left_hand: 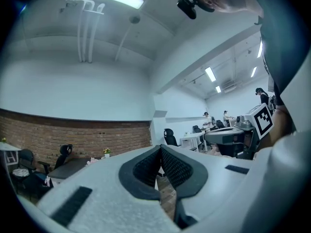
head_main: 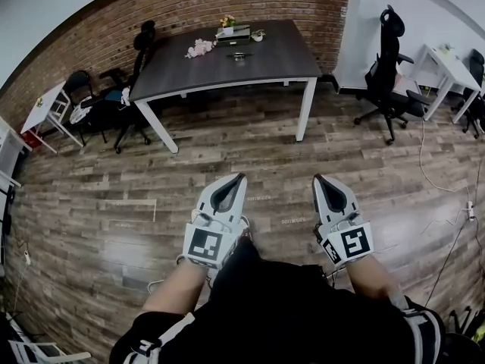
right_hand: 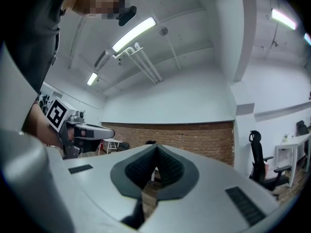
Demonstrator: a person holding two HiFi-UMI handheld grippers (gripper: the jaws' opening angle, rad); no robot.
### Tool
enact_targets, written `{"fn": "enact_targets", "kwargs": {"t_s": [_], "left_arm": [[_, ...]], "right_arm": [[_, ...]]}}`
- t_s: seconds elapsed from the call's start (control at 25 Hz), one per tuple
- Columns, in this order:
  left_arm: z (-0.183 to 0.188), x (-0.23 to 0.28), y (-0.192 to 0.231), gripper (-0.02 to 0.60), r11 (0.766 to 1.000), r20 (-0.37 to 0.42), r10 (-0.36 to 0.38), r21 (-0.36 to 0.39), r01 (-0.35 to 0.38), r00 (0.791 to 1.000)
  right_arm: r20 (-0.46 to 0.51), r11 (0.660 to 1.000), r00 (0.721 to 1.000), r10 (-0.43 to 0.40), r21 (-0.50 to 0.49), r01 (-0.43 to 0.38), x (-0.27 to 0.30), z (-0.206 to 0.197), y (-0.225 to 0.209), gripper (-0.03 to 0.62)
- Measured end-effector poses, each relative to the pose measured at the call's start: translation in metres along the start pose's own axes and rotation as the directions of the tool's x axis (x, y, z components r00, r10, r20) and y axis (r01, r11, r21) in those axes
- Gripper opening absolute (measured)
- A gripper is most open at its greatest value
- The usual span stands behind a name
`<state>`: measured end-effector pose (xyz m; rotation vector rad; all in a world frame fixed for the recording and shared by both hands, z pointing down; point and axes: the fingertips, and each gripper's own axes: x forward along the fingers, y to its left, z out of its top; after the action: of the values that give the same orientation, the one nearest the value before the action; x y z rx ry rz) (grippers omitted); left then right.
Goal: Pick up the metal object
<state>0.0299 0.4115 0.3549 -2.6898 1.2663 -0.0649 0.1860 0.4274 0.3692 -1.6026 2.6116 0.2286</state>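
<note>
**A:** Jaw state?

**B:** The left hand-held gripper [left_hand: 160, 147] is closed, pads together at the tip with nothing between them. The right hand-held gripper [right_hand: 156, 147] is the same, closed and empty. Both are held side by side at waist level over the wood floor [head_main: 250, 146].

**A:** Where's the metal object?

**B:** Only candidate is a small dark object [head_main: 237, 54] on the table [head_main: 292, 59], about mid-width and toward the far side. It's too small to confirm it's metal. It's well apart from both grippers. Pink flowers [head_main: 200, 48] lie just to its left, and a flat box [head_main: 233, 32] sits behind it near the brick wall [head_main: 151, 6].

**A:** Clearance?

**B:** There's open floor from the grippers to the table's near edge. The right half of the tabletop is bare out to its edge. A black chair [head_main: 141, 48] sits at the table's left end. Another office chair [head_main: 388, 63] stands off to the right, beside a white table [head_main: 449, 65]. A cable [head_main: 443, 184] runs along the floor at far right.
</note>
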Motion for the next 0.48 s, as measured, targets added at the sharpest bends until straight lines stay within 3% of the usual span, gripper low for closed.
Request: {"fn": "enact_targets", "kwargs": {"t_s": [0.48], "left_arm": [[-0.023, 0.058, 0.046, 0.009, 1.0, 0.002, -0.028, -0.013, 0.028, 1.0]], "right_arm": [[-0.024, 1.0, 1.0, -0.012, 0.001, 0.012, 0.063, -0.024, -0.027, -0.005]]}}
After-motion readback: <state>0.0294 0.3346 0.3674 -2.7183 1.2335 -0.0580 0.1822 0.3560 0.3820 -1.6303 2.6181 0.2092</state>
